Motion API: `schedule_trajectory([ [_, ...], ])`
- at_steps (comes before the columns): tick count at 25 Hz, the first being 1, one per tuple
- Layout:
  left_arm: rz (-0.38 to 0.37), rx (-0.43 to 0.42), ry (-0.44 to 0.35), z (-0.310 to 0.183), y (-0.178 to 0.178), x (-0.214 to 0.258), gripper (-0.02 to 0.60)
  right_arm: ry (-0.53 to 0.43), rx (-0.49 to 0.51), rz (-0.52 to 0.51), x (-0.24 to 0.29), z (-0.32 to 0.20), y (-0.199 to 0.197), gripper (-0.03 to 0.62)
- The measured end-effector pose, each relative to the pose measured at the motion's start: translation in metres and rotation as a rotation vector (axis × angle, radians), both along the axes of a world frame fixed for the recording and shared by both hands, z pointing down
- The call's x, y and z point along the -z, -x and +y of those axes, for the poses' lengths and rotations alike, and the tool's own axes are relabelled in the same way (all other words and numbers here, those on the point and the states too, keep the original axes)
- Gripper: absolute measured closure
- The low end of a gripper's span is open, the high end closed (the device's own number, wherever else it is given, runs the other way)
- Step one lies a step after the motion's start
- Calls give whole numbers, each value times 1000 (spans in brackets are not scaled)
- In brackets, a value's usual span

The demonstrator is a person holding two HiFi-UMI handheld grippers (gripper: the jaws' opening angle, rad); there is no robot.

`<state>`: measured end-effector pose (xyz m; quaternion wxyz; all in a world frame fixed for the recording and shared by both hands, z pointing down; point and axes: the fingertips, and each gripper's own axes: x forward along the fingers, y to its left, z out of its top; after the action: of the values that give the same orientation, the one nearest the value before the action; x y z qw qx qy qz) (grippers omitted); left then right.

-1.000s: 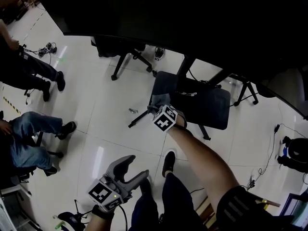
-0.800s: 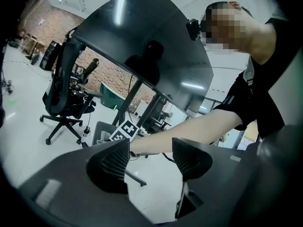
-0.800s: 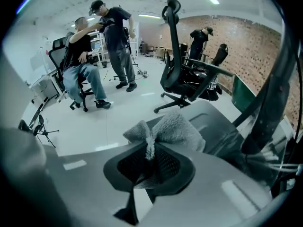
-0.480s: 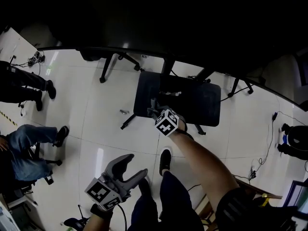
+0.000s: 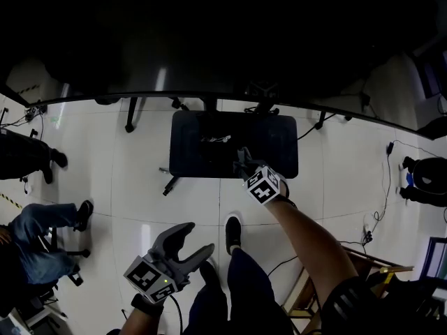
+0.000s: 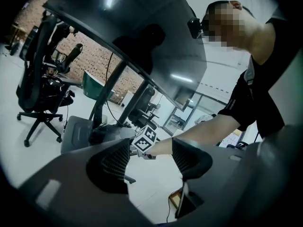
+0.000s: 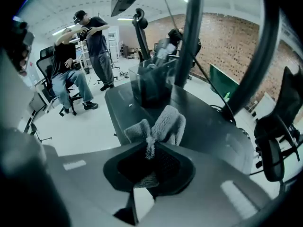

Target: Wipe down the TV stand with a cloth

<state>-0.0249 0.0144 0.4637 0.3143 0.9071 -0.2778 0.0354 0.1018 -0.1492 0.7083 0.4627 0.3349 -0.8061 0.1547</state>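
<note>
The TV stand's dark flat base (image 5: 279,152) lies on the white floor under a large dark screen (image 5: 223,40); it fills the middle of the right gripper view as the stand base (image 7: 208,122), with its slanted posts (image 7: 191,37) rising from it. My right gripper (image 5: 244,165) is over the base's near edge, shut on a grey fluffy cloth (image 7: 161,124) that bunches out ahead of the jaws (image 7: 152,148). My left gripper (image 5: 190,241) hangs low at the bottom left, open and empty, apart from the stand. In the left gripper view its jaws (image 6: 150,157) frame the right gripper's marker cube (image 6: 145,140).
Office chairs stand behind the stand: one chair (image 6: 40,84) to the left, another chair (image 7: 277,136) to the right. People sit and stand at the far left (image 7: 78,74); a seated person's legs (image 5: 42,236) show. Cables (image 5: 380,215) trail on the floor at right. My own shoes (image 5: 233,234) are below the base.
The head view has tilted so the stand base sits more centred and square. My right gripper with the cloth has shifted right along the base's near edge. The left gripper has barely moved.
</note>
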Motion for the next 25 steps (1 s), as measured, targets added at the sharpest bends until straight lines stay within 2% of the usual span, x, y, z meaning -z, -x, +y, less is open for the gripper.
schedule_trajectory([
  [4,2,-44,0,-4,-20,1,276,15,-130,2,4,2,-64,557],
  [8,3,-81,1,-11,-33,1,275,18,-218,28,6,5,-116,557],
  [17,3,-122,-14,-29,-52,1,275,42,-343,98,9,8,-191,557],
  [19,5,-125,-14,-30,-54,1,276,32,-343,95,13,5,-194,557],
  [21,5,-123,-8,-32,-53,1,275,-7,-320,43,27,-7,-179,557],
  [25,2,-110,-13,-36,-47,1,275,-58,-233,-82,52,-39,-109,557],
])
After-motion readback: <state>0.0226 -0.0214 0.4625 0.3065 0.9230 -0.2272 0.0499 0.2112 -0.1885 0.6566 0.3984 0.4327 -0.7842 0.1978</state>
